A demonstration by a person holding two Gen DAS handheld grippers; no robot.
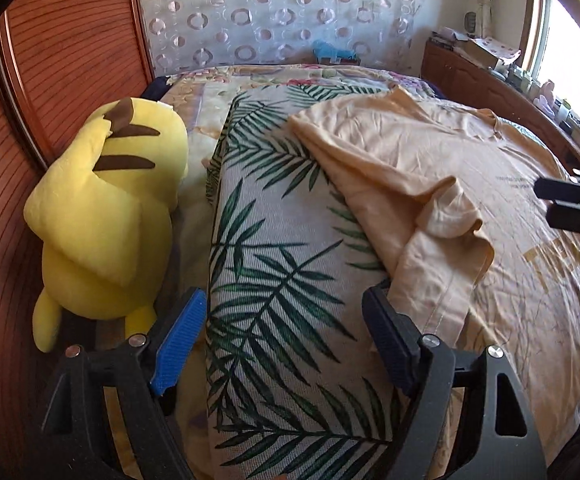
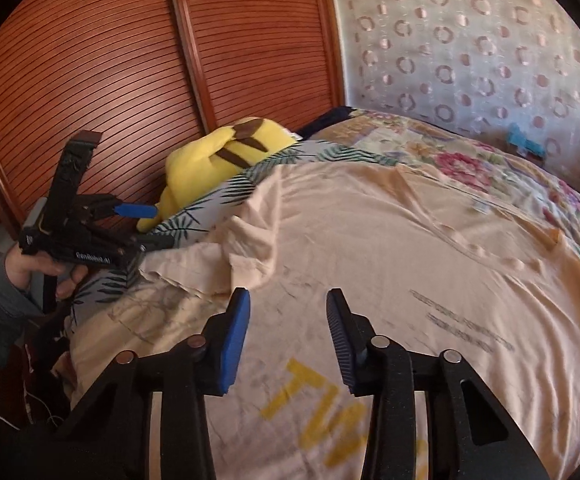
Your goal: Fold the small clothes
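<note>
The left wrist view looks forward between the spread fingers of the left gripper point(image 1: 283, 338), low and close over the leaf-print cover point(image 1: 273, 240), toward the headboard point(image 1: 281, 12). The right wrist view looks out from the right gripper point(image 2: 287, 336), close above the cream T-shirt point(image 2: 390, 240), facing the slatted wardrobe doors point(image 2: 129, 60). Both views share the T-shirt's folded sleeve, the yellow plush toy point(image 1: 101, 216), the headboard, and each other's gripper.

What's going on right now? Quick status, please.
Left gripper open, empty, beside the shirt's edge. Right gripper open over shirt. Shirt flat, one sleeve folded in. Yellow plush off to the side, not blocking.
</note>
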